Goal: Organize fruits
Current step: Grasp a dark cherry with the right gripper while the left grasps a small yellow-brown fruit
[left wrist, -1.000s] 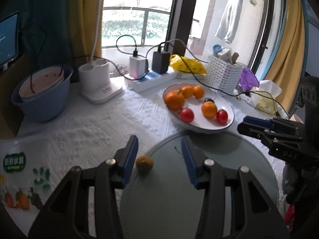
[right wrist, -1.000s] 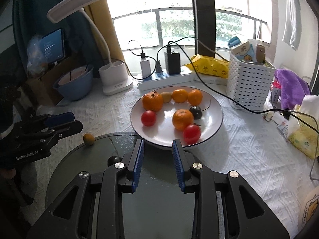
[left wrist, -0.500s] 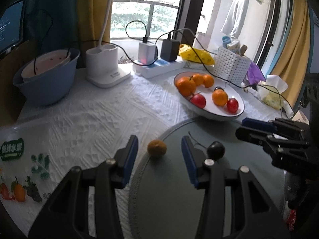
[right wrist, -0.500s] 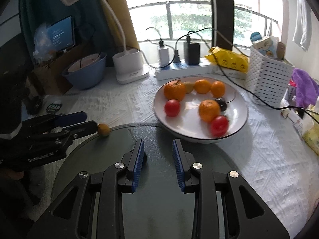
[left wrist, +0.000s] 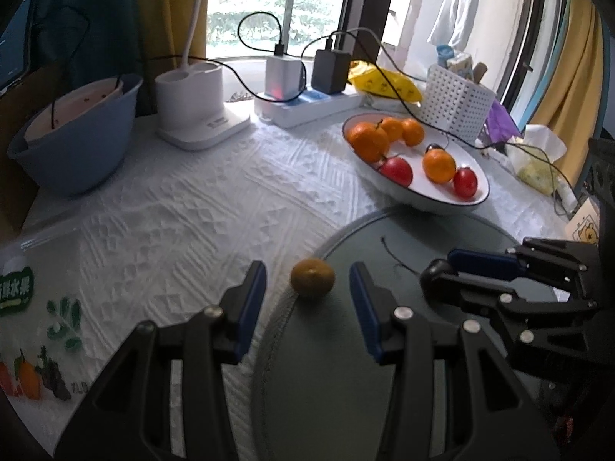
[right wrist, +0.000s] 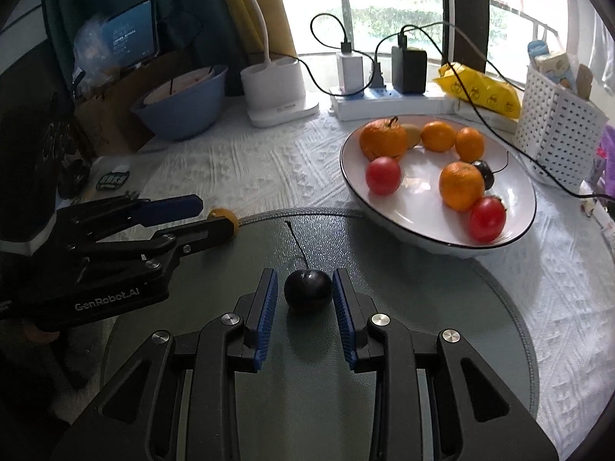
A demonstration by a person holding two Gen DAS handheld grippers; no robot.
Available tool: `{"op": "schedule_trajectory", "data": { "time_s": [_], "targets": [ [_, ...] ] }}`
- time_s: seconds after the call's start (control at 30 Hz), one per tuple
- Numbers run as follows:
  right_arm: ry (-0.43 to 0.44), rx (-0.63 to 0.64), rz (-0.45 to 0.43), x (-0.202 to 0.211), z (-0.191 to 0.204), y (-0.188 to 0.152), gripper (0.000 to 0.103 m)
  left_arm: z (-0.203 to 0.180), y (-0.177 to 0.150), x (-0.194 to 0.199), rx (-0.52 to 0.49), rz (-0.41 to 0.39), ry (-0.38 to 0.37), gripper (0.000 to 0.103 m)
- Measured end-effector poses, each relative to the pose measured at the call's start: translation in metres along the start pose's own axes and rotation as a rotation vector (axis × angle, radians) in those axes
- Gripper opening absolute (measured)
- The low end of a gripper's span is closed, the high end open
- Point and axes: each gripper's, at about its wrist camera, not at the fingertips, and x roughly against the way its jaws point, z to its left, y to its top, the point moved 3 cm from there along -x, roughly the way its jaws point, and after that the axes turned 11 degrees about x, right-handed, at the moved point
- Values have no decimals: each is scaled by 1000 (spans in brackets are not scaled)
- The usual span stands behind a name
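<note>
Left gripper (left wrist: 307,292) hovering with jaws apart around small orange fruit (left wrist: 312,278), pads not touching it; fruit sitting at edge of round grey mat (left wrist: 326,384). Right gripper (right wrist: 304,294) straddling dark cherry (right wrist: 307,291) on mat, jaws narrow, small gaps showing at both pads, cherry not gripped. White plate (right wrist: 515,230) holding oranges and tomatoes, lying just beyond mat.
</note>
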Motion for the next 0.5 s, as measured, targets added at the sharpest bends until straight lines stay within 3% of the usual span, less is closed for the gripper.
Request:
{"op": "schedule_trajectory", "data": {
  "time_s": [0.3,0.5],
  "targets": [
    [16,1,18,-9,-3,-4,31,-2,0,-9,-13,30,7,46],
    [18,9,7,-5,-3,-3,31,-9,-1,-11,-41,37,5,26]
  ]
}}
